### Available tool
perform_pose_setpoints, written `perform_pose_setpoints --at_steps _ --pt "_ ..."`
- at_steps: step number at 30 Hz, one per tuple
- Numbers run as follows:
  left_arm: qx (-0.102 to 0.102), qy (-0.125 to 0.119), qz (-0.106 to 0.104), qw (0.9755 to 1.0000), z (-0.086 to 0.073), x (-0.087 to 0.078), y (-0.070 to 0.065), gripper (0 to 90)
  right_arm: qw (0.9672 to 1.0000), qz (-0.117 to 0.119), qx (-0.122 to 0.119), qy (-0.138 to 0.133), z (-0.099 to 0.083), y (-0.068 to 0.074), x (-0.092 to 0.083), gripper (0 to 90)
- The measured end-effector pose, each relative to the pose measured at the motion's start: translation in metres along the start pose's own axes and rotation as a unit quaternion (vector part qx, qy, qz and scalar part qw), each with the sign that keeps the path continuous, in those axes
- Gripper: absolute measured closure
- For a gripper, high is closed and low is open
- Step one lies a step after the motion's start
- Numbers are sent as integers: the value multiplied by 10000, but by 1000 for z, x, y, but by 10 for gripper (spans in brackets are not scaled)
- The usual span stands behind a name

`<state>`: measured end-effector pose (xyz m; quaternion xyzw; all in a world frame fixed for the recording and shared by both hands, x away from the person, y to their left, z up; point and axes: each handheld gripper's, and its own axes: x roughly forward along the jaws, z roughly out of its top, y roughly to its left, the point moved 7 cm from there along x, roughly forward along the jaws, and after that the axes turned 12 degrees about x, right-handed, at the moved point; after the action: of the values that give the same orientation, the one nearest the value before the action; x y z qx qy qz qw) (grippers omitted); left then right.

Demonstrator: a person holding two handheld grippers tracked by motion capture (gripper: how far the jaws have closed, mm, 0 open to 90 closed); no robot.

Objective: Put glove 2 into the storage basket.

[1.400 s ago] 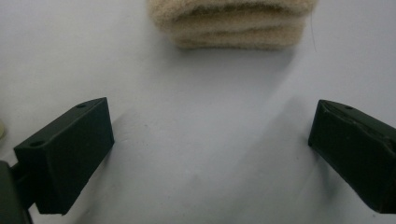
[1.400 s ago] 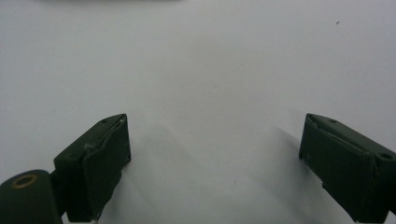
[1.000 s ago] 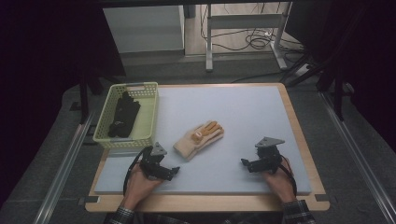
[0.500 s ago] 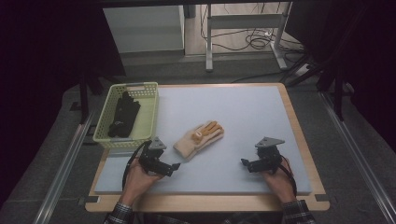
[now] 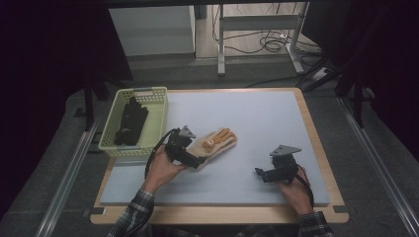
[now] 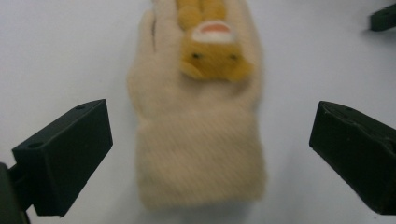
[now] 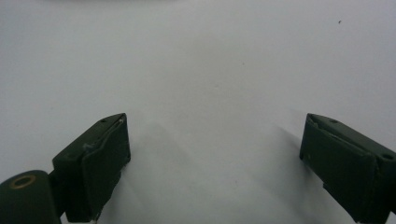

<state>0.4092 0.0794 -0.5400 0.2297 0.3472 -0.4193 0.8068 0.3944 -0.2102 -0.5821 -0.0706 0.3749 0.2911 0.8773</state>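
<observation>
The left hand-held gripper (image 6: 205, 154) stands with its jaws wide apart, one on each side of the cuff of the cream glove (image 6: 201, 135); neither jaw touches the cloth. In the high view it sits at the cuff end of the glove (image 5: 215, 143), just right of the yellow basket (image 5: 154, 129). The right hand-held gripper (image 7: 215, 158) is also spread wide, with bare bench (image 7: 210, 60) between its jaws and nothing held.

Compared with a second ago, the left hand-held gripper has moved forward and to the right, from well short of the glove up to its cuff. The right one has stayed in place near the front right of the bench.

The glove lies flat near the middle of the bench, fingers pointing away from the left hand-held gripper. A dark glove (image 5: 129, 121) lies in the basket.
</observation>
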Motion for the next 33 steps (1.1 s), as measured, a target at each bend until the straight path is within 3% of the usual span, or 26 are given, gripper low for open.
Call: perform_pose_setpoints --at_steps 8,13,14,16,21,25,33 --pt "0 253 -335 9991 9 41 15 0 10000 2 4 -3 0 0 0 82" --pt "11 336 -654 9973 5 60 10 0 10000 3 5 -2 0 0 0 82" --pt "60 387 -656 9971 4 64 6 0 10000 2 10 1 0 0 0 83" --pt "234 503 -462 9974 3 67 3 0 10000 4 9 -1 0 0 0 82" --pt "243 582 -379 9973 6 67 -4 11 10000 3 7 -2 0 0 0 82" --pt "262 666 -229 9972 7 66 -2 79 10000 2 6 -3 0 0 0 82" --pt "165 729 -147 9971 10 59 -3 432 10000 4 7 -2 0 0 0 82"
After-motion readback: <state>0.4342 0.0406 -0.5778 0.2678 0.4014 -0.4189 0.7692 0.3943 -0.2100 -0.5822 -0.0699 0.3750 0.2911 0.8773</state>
